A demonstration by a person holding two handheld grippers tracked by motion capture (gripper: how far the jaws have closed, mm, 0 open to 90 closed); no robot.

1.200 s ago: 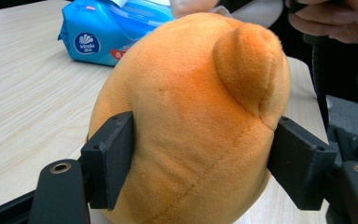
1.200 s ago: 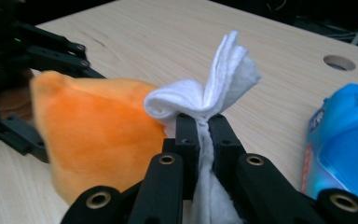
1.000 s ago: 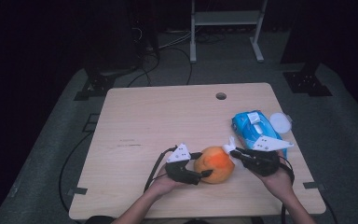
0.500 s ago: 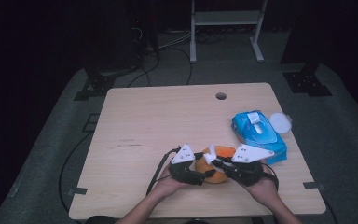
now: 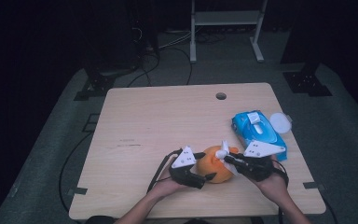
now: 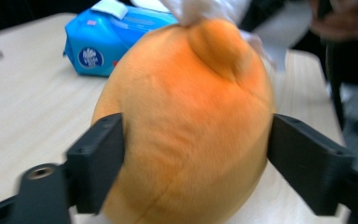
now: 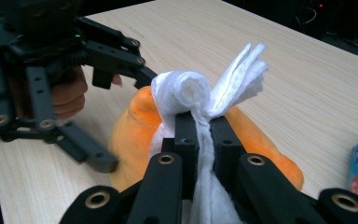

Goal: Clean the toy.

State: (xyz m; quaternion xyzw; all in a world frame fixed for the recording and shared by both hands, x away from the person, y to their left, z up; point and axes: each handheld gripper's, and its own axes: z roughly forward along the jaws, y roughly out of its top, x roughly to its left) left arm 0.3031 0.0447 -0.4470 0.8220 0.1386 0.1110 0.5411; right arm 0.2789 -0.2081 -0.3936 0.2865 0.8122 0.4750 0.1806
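1. Right gripper view: the right gripper (image 7: 198, 135) has its fingers (image 7: 185, 135) pressed together on a white wipe (image 7: 200, 100), whose bunched end sticks up above the tips and rests against the orange plush toy (image 7: 256, 140).
2. Left gripper view: the left gripper (image 6: 191, 154) straddles the toy (image 6: 186, 135), one finger (image 6: 98, 163) on each flank. Its fingers have just been opening with the toy between them, so the hold looks loose, more a brace than a squeeze.
3. Probably the left side steadies the soft toy so the wipe can be rubbed over its top.
4. High view: the toy (image 5: 216, 171) lies near the front edge of the counter (image 5: 158, 121), between both grippers.
5. A blue wipes pack (image 5: 257, 128) sits just behind the right gripper (image 5: 229, 161), handy for more sheets, with a round white lid (image 5: 279, 122) beside it.
6. The counter is pale wood with a cable hole (image 5: 221, 96); around it are grey floor, cables and a dark room.
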